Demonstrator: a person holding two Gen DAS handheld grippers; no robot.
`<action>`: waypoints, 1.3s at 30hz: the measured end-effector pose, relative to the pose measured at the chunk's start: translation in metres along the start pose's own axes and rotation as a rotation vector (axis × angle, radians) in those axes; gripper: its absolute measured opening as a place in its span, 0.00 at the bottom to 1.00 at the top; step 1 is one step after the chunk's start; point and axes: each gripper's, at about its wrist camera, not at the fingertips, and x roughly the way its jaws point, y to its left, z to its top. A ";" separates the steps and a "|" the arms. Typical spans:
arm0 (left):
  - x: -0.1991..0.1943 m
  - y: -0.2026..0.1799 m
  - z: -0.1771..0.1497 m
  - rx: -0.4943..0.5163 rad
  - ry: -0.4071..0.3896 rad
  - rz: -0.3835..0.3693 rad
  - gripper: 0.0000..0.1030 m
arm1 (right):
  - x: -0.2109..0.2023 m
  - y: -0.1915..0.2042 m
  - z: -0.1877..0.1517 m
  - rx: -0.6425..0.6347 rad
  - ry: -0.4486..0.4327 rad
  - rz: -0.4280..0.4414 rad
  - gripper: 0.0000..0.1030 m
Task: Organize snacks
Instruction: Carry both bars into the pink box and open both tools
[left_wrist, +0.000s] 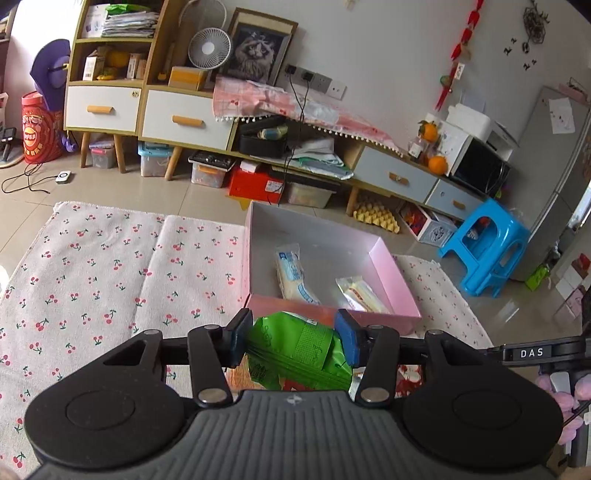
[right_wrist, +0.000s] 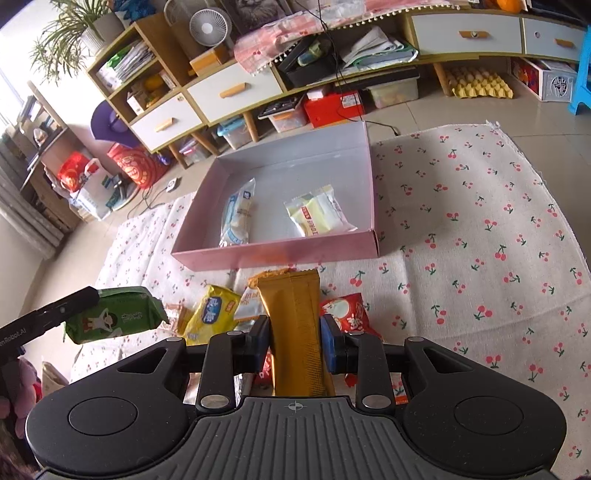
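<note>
Your left gripper (left_wrist: 293, 341) clamps the green packet (left_wrist: 295, 350), your right gripper (right_wrist: 294, 341) the gold packet (right_wrist: 295, 332), both poised for the pink box (right_wrist: 280, 254).

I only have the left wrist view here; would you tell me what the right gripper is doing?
Observer: The right gripper is shut on a gold packet, short of the pink box.
Operator: Thanks. Are any snacks left on the cloth?
Observer: Yes, a yellow packet and a red packet lie loose in front of the box.
Operator: What is printed on my green packet?
Observer: The green packet shows a cartoon figure with raised arms.
</note>
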 end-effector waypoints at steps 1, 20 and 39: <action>0.001 -0.001 0.002 -0.008 -0.014 0.009 0.44 | 0.002 -0.001 0.003 0.011 -0.003 0.000 0.27; 0.083 -0.018 0.031 -0.093 -0.017 0.056 0.44 | 0.056 -0.013 0.082 0.146 -0.071 0.011 0.27; 0.144 -0.033 0.027 0.013 0.085 0.090 0.43 | 0.108 -0.043 0.095 0.130 -0.103 -0.002 0.27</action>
